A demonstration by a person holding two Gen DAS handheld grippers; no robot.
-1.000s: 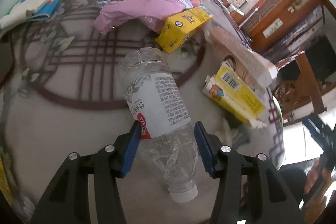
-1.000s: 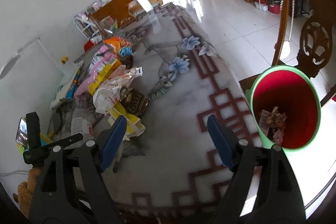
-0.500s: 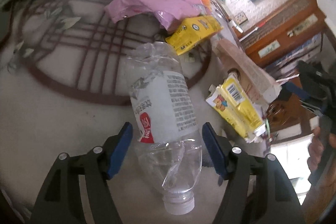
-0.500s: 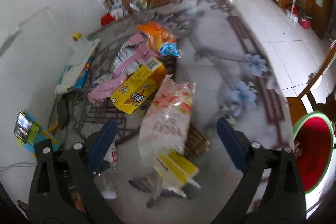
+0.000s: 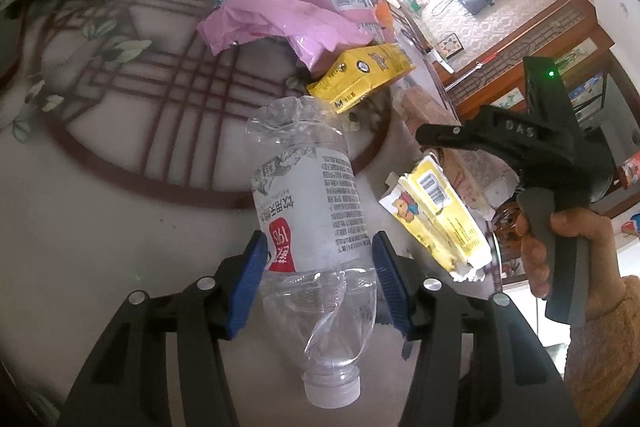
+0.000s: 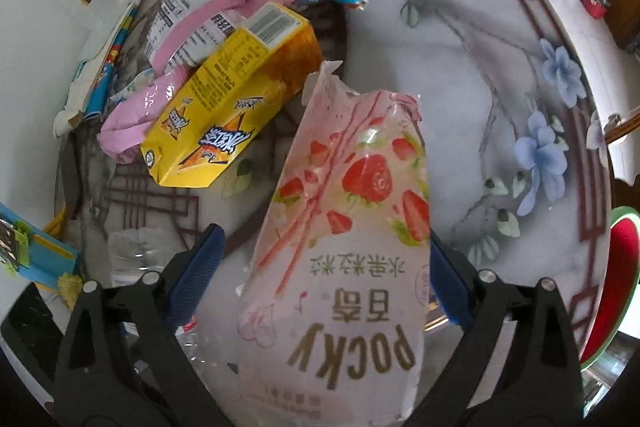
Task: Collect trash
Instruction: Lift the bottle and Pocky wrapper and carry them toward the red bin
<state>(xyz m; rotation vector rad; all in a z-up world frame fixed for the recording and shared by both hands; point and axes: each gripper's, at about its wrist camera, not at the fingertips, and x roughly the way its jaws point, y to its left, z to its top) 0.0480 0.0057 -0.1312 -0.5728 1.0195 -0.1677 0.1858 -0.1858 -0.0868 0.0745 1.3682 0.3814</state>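
Left wrist view: the left gripper [image 5: 318, 279] had its blue-padded jaws spread around the crumpled clear plastic water bottle [image 5: 310, 227], pads just beside the label on both sides; whether they pressed it I could not tell.
Bottle position: lying on the marble-patterned tabletop [image 5: 100, 195], white cap toward the camera, base pointing at the yellow cardboard carton [image 5: 360, 77].
Right wrist view: the right gripper [image 6: 320, 277] stood wide apart around the pink strawberry Pocky pouch [image 6: 344, 239], not yet clamped on it.
Pouch position: just right of the yellow carton, its torn top reaching toward the pile.
Bin: the green-rimmed red bin [image 6: 622, 279] sat off the table edge, well right of the pouch.
Risk, bottle: thin, dented, slick plastic would likely buckle or squirt out if the pads closed on the rounded label zone.
Risk, pouch: glossy, limp film could fold and slide free, or drag the flattened yellow juice box [image 5: 438, 217] lying near it.
Textures: pink crinkled plastic bag [image 5: 280, 23] soft; carton stiff, creased.
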